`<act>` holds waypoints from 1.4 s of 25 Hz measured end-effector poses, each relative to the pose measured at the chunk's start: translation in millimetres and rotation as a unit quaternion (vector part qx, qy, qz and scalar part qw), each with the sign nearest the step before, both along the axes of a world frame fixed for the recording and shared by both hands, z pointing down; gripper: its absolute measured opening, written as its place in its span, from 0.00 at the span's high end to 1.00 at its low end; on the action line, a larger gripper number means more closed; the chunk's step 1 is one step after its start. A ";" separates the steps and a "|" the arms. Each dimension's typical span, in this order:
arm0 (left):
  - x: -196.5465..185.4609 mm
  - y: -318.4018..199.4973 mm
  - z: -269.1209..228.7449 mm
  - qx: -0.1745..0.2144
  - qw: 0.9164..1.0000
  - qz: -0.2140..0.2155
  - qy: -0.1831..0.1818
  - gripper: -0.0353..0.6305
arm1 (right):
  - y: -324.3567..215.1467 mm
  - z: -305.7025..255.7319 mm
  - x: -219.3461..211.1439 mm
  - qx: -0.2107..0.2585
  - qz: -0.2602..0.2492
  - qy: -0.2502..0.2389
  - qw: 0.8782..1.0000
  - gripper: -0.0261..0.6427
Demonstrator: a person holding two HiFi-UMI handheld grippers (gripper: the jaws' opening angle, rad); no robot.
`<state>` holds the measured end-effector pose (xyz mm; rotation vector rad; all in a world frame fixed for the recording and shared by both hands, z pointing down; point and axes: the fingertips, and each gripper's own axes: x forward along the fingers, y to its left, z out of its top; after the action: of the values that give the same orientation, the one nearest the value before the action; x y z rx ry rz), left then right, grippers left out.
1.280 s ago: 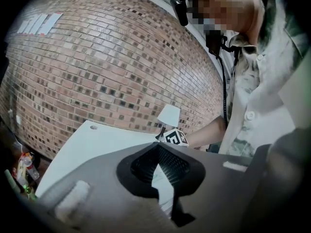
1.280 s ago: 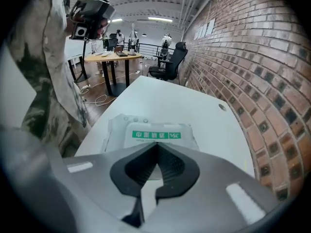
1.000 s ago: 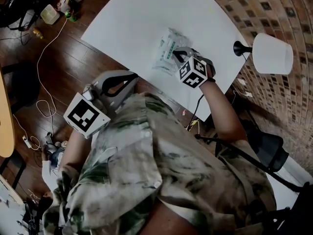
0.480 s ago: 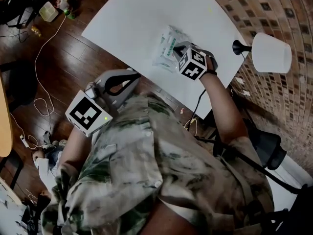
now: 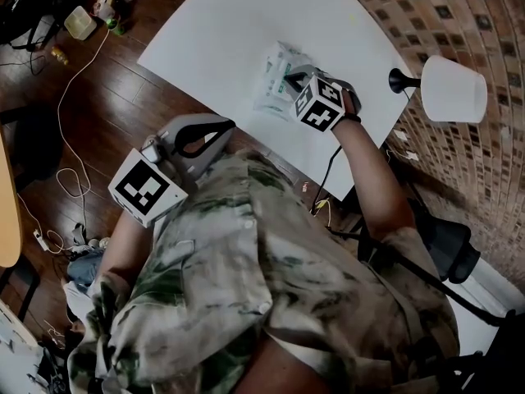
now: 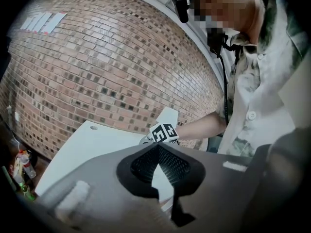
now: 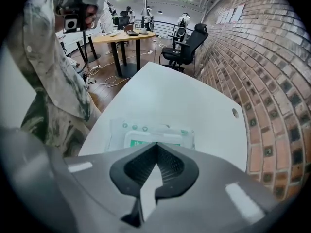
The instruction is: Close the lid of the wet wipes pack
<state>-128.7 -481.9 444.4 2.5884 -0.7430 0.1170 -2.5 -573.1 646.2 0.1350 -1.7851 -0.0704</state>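
Nearest, the left gripper [image 5: 223,127] is held off the edge of the white table [image 5: 230,23], well short of the wet wipes pack [image 5: 275,76]. Its own view shows the jaw tips met with nothing between them. That view also shows the right gripper's marker cube [image 6: 163,131] but not the pack. Next, the right gripper [image 7: 156,145] has its jaws likewise together and empty, with the tips poised at the pack's near edge. Whether they touch it cannot be told. The pack lies flat on the table. Its lid [image 7: 146,141] appears level and down, with a green strip along it. Only the right gripper view shows this, since in the head view the cube covers that part. Beyond the pack are a cable hole [image 7: 235,112] and a brick wall [image 7: 272,81]. An office chair [image 7: 187,45] appears in the right gripper view alone, and a lamp [image 5: 455,89] beside the pack in the head view alone.
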 end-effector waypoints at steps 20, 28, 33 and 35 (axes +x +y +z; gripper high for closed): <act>-9.1 25.3 20.3 -0.025 0.999 -0.026 0.023 0.95 | 0.5 14.4 -3.4 -0.037 0.000 0.055 0.998 0.98; -2.5 51.5 6.5 0.000 1.000 -0.023 0.006 0.95 | 3.3 -26.5 14.9 0.024 0.107 -0.084 0.990 0.95; 11.8 79.3 -12.3 0.030 0.999 -0.017 -0.010 0.95 | 38.0 -59.7 24.6 0.059 0.137 -0.144 0.978 0.95; 17.1 98.7 -15.5 0.039 0.999 -0.020 -0.018 0.95 | 67.5 -76.8 25.5 0.067 0.149 -0.181 0.970 0.95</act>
<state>-111.5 -383.3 428.8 2.6490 -0.8286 0.1253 23.1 -505.6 569.4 0.5421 -2.1026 0.0543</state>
